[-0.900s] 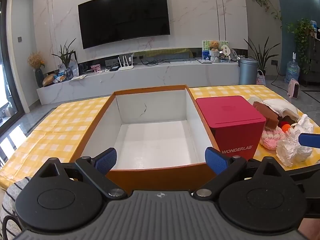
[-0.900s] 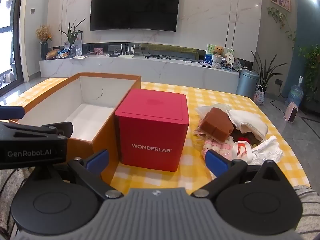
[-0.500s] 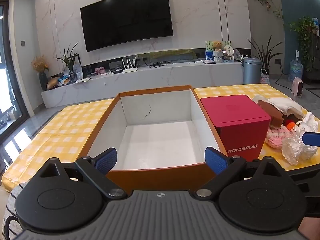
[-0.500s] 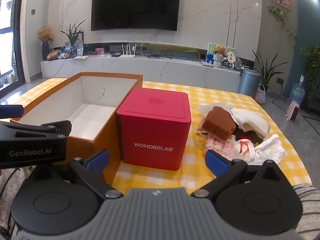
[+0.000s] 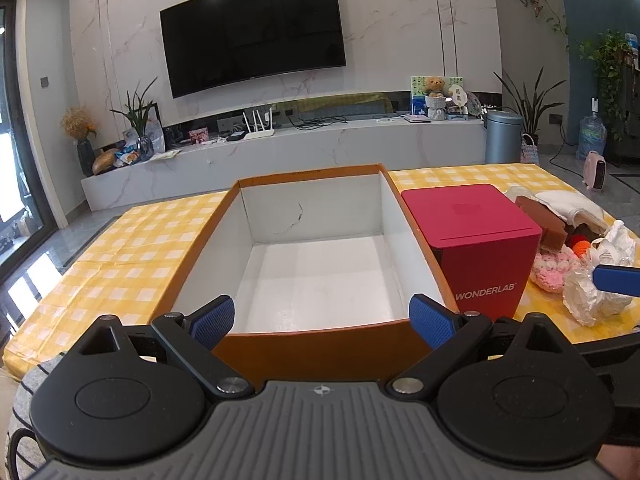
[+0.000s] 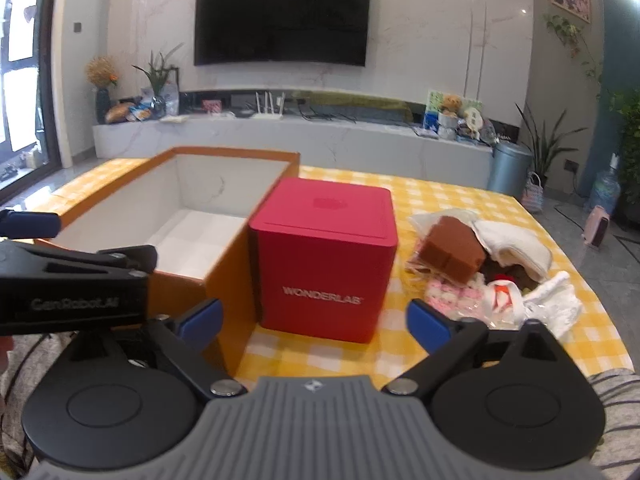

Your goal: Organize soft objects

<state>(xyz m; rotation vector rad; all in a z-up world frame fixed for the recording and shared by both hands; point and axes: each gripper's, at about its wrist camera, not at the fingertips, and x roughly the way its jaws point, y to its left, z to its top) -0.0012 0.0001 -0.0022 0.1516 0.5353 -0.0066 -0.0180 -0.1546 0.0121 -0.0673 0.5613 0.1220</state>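
Your pile of soft things (image 6: 488, 268) lies on the right side of the table, to the right of the red WONDERLAB box (image 6: 326, 260), so it sits ahead and right of your right gripper (image 6: 314, 322) and well to the right of your left gripper (image 5: 322, 316); the right hand is plainly the nearer one. In the heap you can make out a brown sponge-like block (image 6: 452, 252), a white folded cloth (image 6: 516, 244), a pink crocheted piece (image 6: 444, 294) and a crinkled plastic bag (image 6: 500, 304), all touching or overlapping, with no clear long axis to the heap as a whole. The orange open box with a white inside (image 5: 320, 264) stands directly ahead of your left gripper, its long axis running from near to far, and it holds nothing. It touches or nearly touches the red box on its right. Both grippers stand wide open with nothing between the pads. A reach to the right past the red box looks like the likely move, then a carry back left over it. The yellow checked tablecloth (image 6: 440, 200) covers the table; beyond it are a marble TV bench and a wall-mounted television (image 5: 252, 32).
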